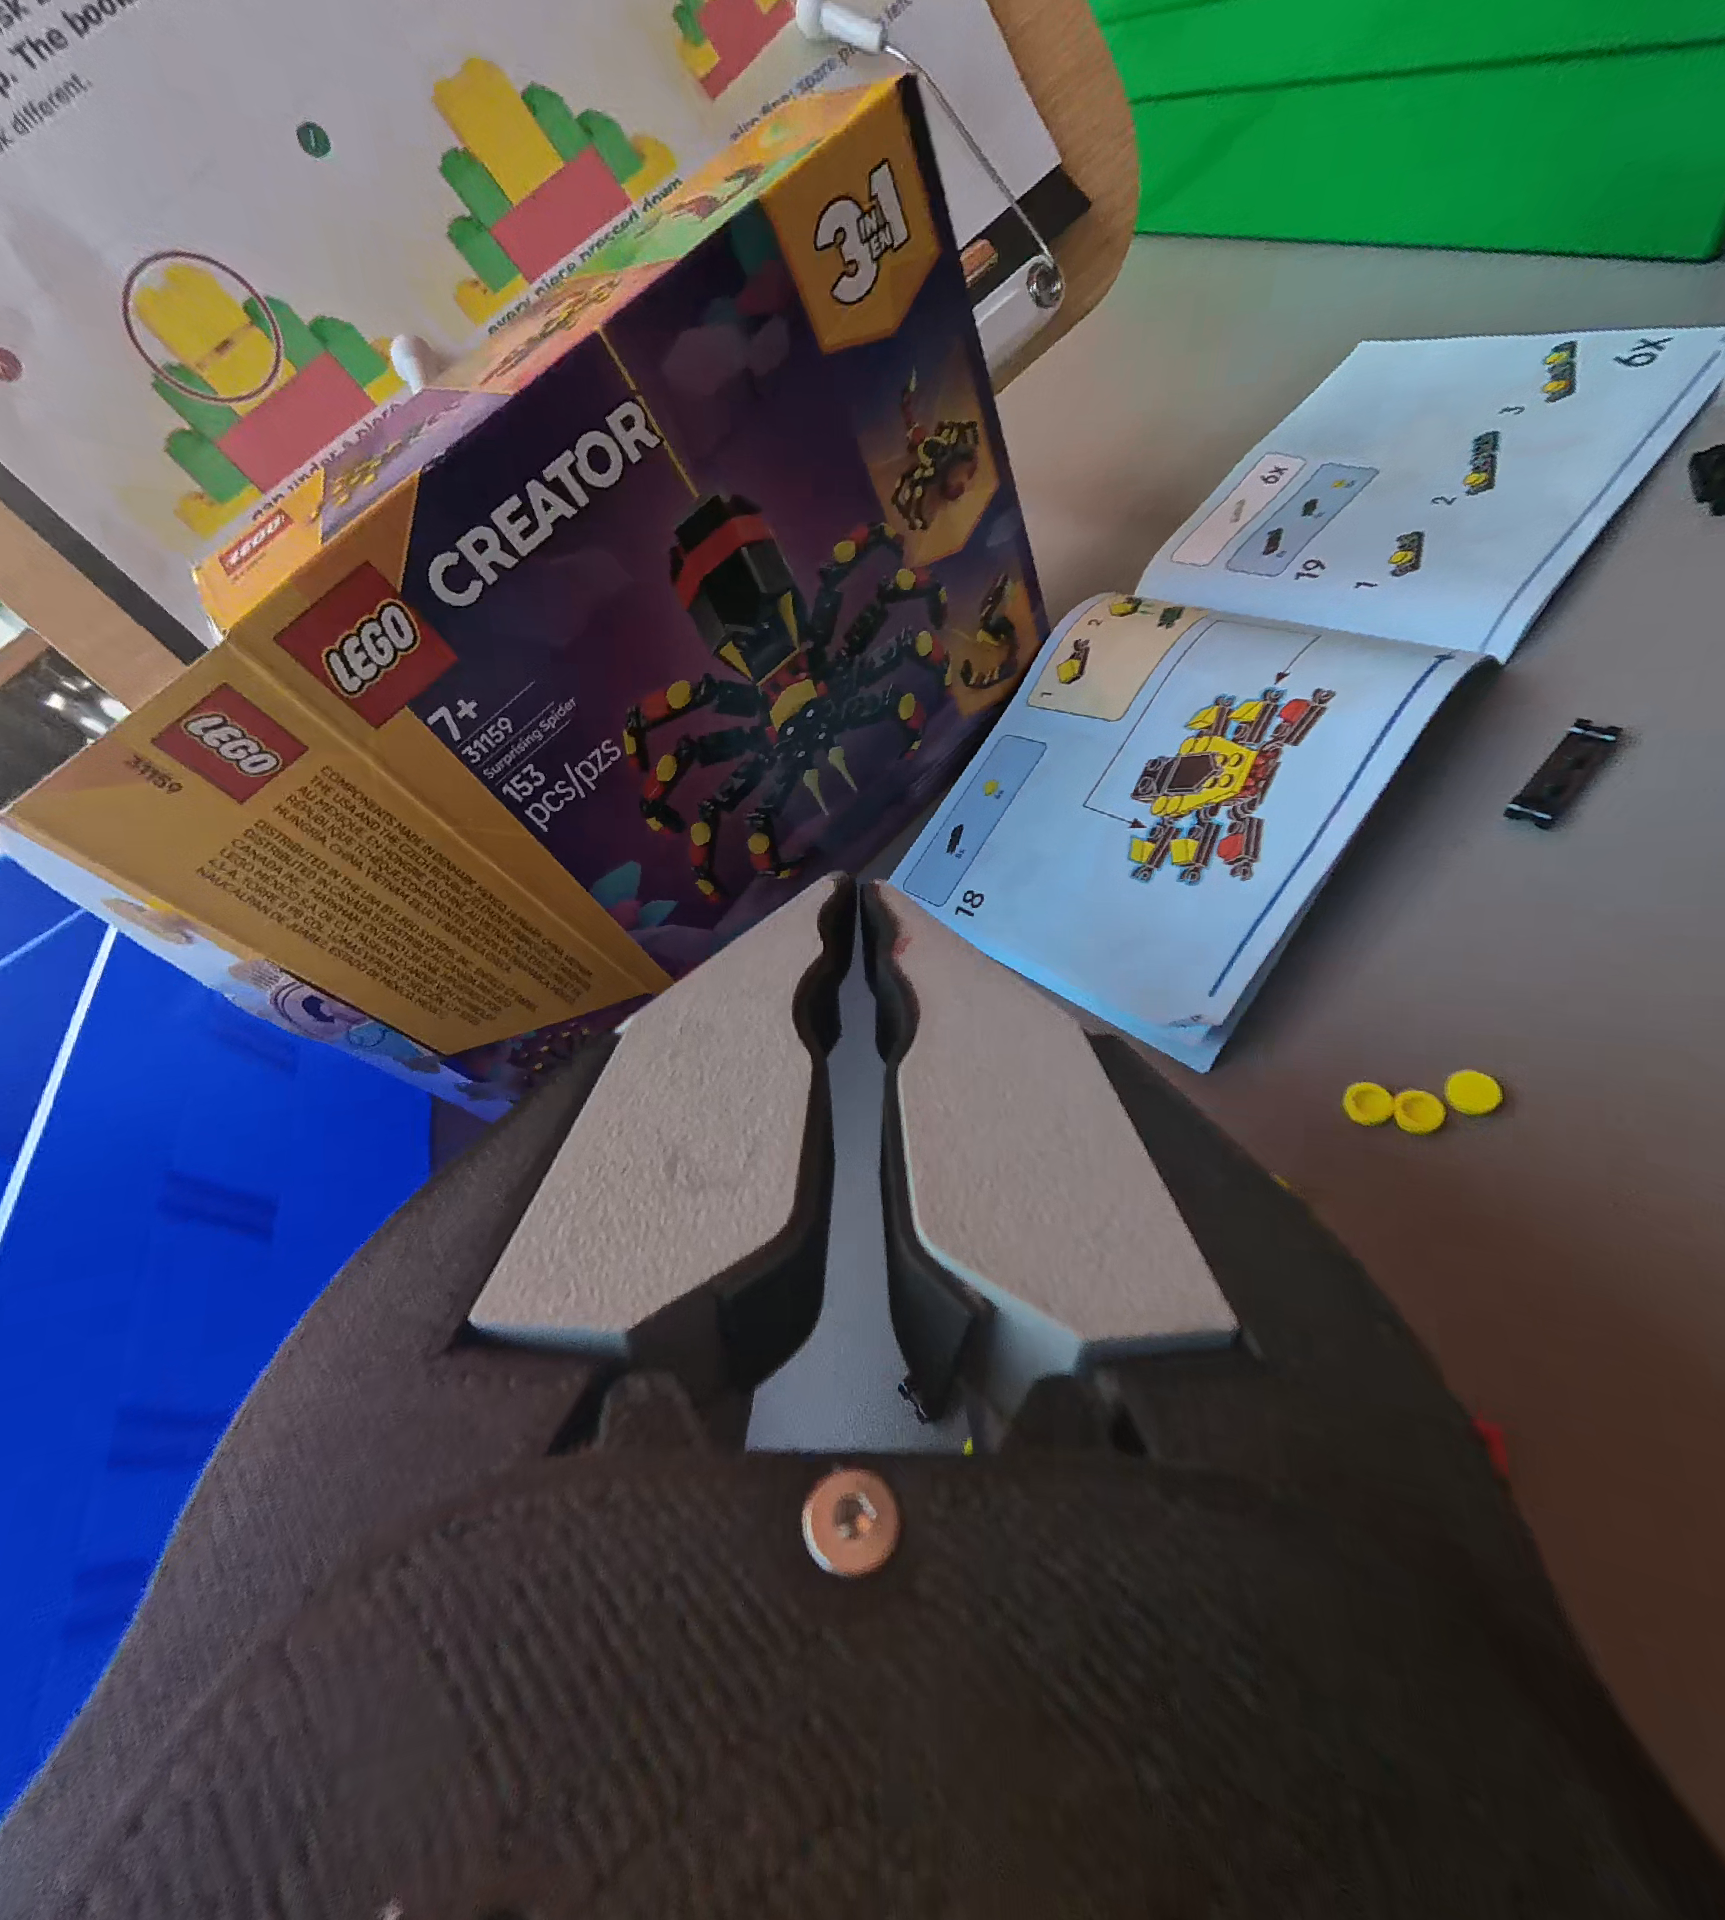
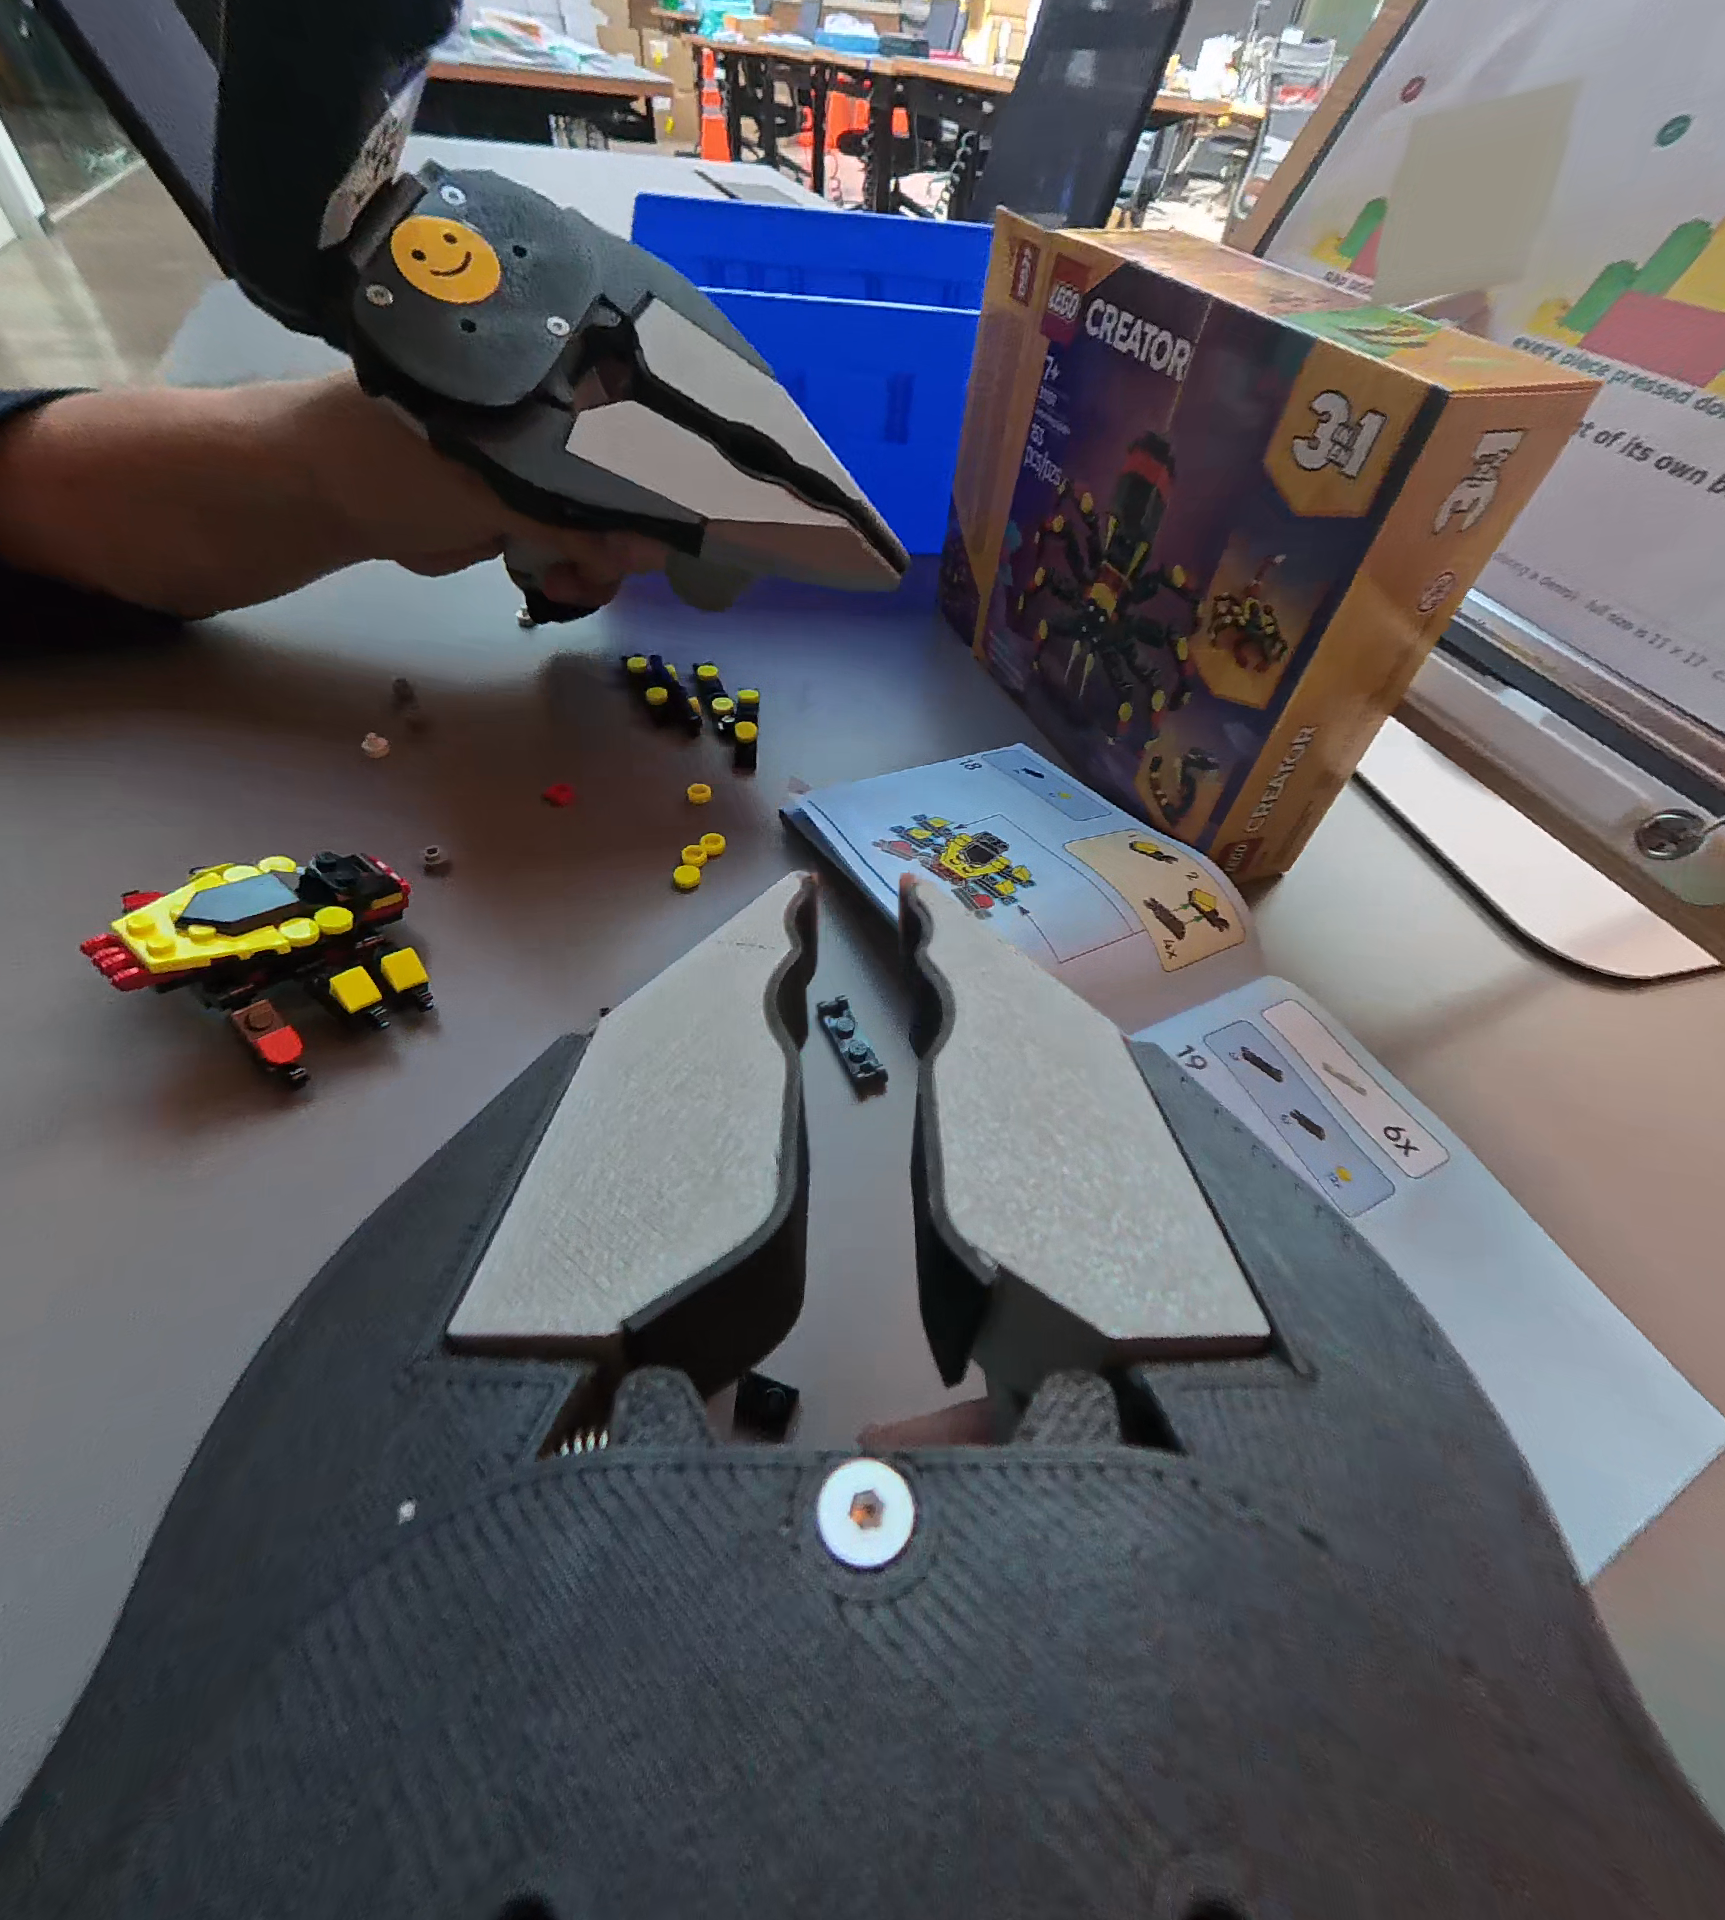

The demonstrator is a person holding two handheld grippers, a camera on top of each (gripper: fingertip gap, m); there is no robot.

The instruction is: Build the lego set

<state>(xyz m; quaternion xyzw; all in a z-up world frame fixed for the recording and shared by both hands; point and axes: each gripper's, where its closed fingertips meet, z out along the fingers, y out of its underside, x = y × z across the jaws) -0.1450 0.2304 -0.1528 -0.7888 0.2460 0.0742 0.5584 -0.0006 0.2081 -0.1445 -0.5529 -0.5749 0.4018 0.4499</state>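
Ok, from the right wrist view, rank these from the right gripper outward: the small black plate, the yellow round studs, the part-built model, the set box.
From the right gripper:
1. Small black plate: on the table between its fingers.
2. Yellow round studs: just ahead, left of the tips.
3. Part-built model: far left.
4. Set box: ahead right, behind the open booklet.

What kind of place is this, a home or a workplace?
Probably a workplace, such as a lab or workshop. Behind the table stand rows of long workbenches with orange traffic cones, and a printed guide sheet is propped beside the set's box.
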